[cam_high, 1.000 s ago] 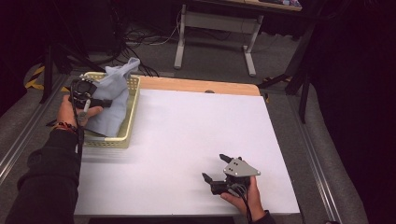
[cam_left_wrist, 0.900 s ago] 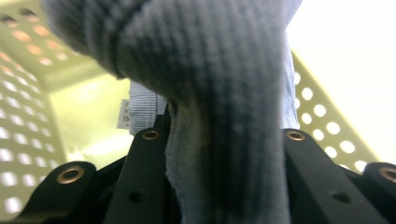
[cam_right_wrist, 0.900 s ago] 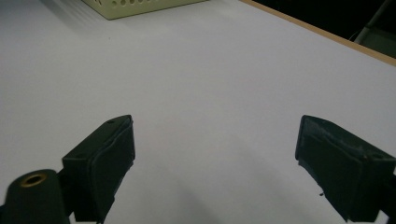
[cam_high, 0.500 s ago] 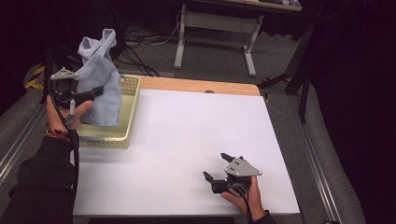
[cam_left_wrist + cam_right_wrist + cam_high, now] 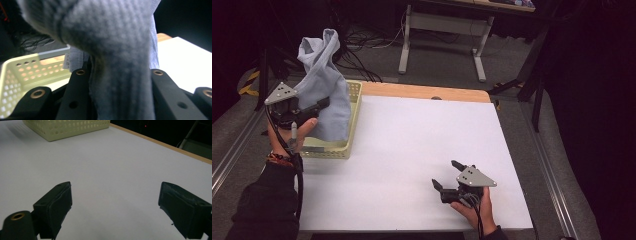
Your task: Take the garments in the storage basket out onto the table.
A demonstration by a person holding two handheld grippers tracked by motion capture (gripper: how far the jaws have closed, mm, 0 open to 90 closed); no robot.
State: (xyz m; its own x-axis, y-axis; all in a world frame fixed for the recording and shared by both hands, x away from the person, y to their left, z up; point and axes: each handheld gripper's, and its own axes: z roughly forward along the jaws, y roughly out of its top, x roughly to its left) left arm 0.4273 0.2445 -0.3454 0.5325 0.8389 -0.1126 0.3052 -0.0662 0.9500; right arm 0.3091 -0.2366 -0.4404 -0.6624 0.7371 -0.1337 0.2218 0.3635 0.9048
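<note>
A grey-blue knitted cloth (image 5: 324, 75) hangs upright over the pale yellow perforated basket (image 5: 355, 107) at the table's left edge, its lower end down inside the basket. My left gripper (image 5: 319, 105) is shut on the cloth at mid-height. In the left gripper view the cloth (image 5: 117, 45) is bunched between the two black jaws of that gripper (image 5: 119, 75). My right gripper (image 5: 445, 173) rests low at the front right of the white table (image 5: 412, 135). In its own view the right gripper (image 5: 115, 202) is open with bare table between the pads.
The basket (image 5: 67, 128) stands at the far left in the right gripper view. The table's wooden back edge (image 5: 427, 92) runs behind the white sheet. A desk frame (image 5: 442, 40) and cables lie on the floor beyond the table.
My left gripper has lifted the cloth up from the basket and drawn it left and nearer the person. The right gripper has stayed still.
</note>
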